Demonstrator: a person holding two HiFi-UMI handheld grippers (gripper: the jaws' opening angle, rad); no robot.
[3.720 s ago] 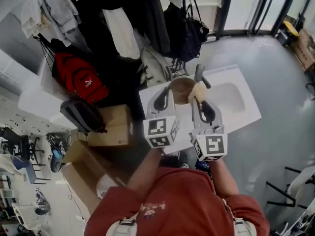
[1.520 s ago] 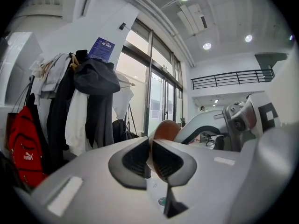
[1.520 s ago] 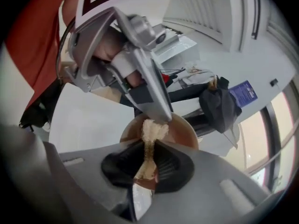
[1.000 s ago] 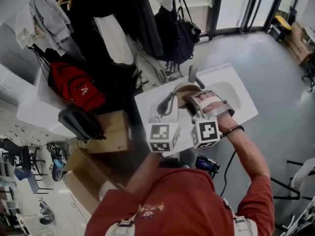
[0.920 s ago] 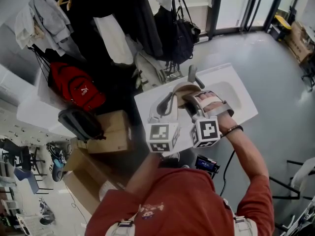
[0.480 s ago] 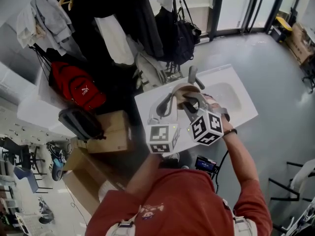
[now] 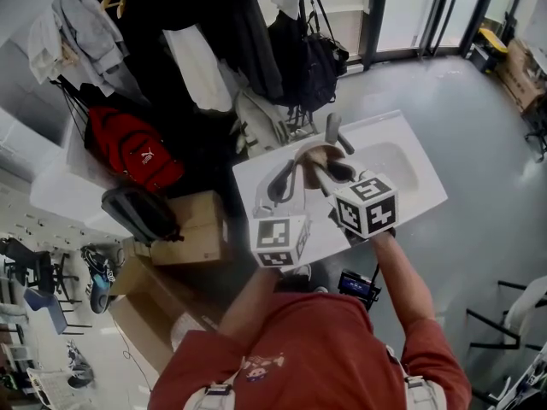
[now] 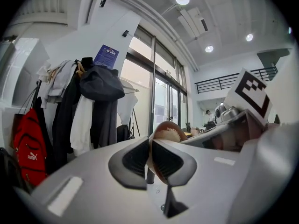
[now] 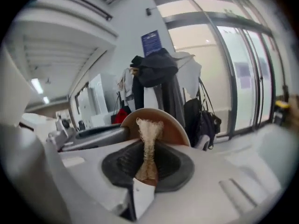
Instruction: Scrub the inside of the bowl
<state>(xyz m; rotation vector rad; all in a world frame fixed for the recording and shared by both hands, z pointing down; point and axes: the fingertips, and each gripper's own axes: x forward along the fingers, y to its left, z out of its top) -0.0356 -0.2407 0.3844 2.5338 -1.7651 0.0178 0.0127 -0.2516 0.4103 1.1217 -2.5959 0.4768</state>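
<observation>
Gripping with our left tongs [image 8: 150, 147], pads clamped on the rim of the bowl [image 9: 175, 125], which is tipped on edge just ahead of the tips | right tongs [image 9: 148, 161] pinched tight on the scrubber [image 9: 148, 130], which stands up into the bowl's hollow | white sink [image 7: 420, 188] beneath both tongs | coats [image 8: 100, 85] hanging beyond.

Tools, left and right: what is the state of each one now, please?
Left tool: closed on the rim of the bowl.
Right tool: closed on the scrubber, which is against the bowl's inside.
</observation>
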